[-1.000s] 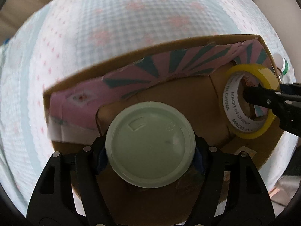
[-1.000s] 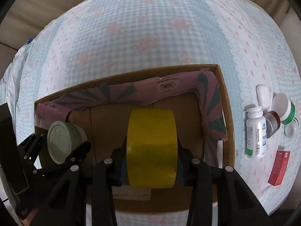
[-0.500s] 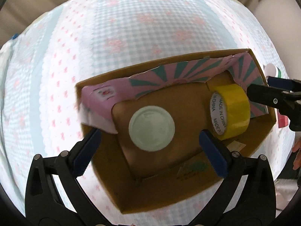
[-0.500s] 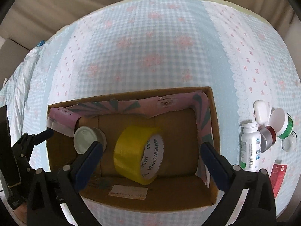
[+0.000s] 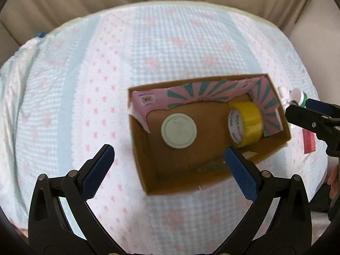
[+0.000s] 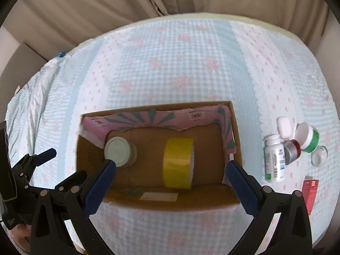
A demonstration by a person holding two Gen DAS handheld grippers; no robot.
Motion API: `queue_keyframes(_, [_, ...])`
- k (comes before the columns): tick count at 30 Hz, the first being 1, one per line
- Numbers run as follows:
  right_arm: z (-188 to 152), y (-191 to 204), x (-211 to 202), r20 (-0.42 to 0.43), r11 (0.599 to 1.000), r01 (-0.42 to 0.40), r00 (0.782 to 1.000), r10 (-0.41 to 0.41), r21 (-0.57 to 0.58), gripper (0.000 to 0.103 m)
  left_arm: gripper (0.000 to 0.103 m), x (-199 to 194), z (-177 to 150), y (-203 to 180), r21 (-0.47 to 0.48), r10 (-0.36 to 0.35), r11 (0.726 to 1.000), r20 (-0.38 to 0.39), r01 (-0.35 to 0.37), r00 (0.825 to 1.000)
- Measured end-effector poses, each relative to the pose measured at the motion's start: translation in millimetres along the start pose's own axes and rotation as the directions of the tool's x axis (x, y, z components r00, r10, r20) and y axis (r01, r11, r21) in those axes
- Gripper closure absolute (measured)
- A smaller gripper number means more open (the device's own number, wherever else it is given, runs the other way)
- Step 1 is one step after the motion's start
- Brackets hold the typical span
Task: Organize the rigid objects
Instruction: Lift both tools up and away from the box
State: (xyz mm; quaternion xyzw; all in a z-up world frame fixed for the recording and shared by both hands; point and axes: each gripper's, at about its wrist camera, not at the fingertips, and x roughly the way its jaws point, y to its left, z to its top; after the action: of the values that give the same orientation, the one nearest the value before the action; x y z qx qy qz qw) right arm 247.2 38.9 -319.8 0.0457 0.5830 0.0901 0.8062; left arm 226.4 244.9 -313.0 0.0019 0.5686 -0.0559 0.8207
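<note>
An open cardboard box (image 5: 144, 159) (image 6: 170, 199) lined with pink and teal paper sits on the checked cloth. Inside stand a jar with a pale green lid (image 5: 179, 131) (image 6: 118, 152) at its left end and a yellow tape roll (image 5: 245, 124) (image 6: 178, 162) toward its right. My left gripper (image 5: 167, 167) is open and empty, above and in front of the box. My right gripper (image 6: 170, 184) is open and empty above the box's near wall; it also shows at the right edge of the left wrist view (image 5: 312, 119).
Right of the box lie a white pill bottle (image 6: 274, 159), a white case (image 6: 284, 127), a green-and-white jar (image 6: 308, 136), a small red-capped jar (image 6: 292, 149), a small white lid (image 6: 318, 156) and a red carton (image 6: 309, 193). Beige curtains hang behind the table.
Both grippers opened, letting the jar and the tape roll go inside the box, then drew back up and away. The tape roll turned and settled toward the box's right side.
</note>
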Motion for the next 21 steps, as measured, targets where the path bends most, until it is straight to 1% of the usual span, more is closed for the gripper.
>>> queue_keyframes(7, [-14, 20, -68, 0.079, 0.999, 0.012, 0.997, -0.009, -0.041, 0.000, 0.000, -82, -14, 4, -0.047, 0.025, 0.999, 0.091, -0.021, 0.996])
queue_keyframes(10, [-22, 24, -101, 0.112, 0.998, 0.039, 0.993, -0.035, -0.039, 0.000, 0.000, -115, -21, -4, -0.048, 0.038, 0.998, 0.141, -0.031, 0.989])
queue_keyframes(12, [-29, 22, -124, 0.133, 0.997, 0.064, 0.989, -0.059, -0.031, 0.000, 0.000, -136, -23, -15, -0.043, 0.055, 0.998, 0.179, -0.048, 0.982])
queue_keyframes(13, [-33, 19, -136, 0.151, 0.996, 0.084, 0.985, -0.079, -0.027, 0.000, 0.000, -144, -24, -19, -0.041, 0.053, 0.998, 0.191, -0.046, 0.980])
queue_keyframes(16, [-43, 3, -163, 0.186, 0.994, 0.110, 0.977, -0.107, -0.007, 0.000, 0.000, -164, -27, -38, -0.028, 0.016, 1.000, 0.222, -0.010, 0.975])
queue_keyframes(18, [-50, -12, -177, 0.199, 0.992, 0.123, 0.972, -0.125, 0.020, 0.000, 0.000, -174, -29, -56, -0.015, -0.021, 1.000, 0.237, 0.025, 0.971])
queue_keyframes(21, [-62, -41, -196, 0.213, 0.987, 0.150, 0.964, -0.160, 0.064, 0.000, 0.000, -179, -30, -85, 0.001, -0.053, 0.999, 0.237, 0.054, 0.970])
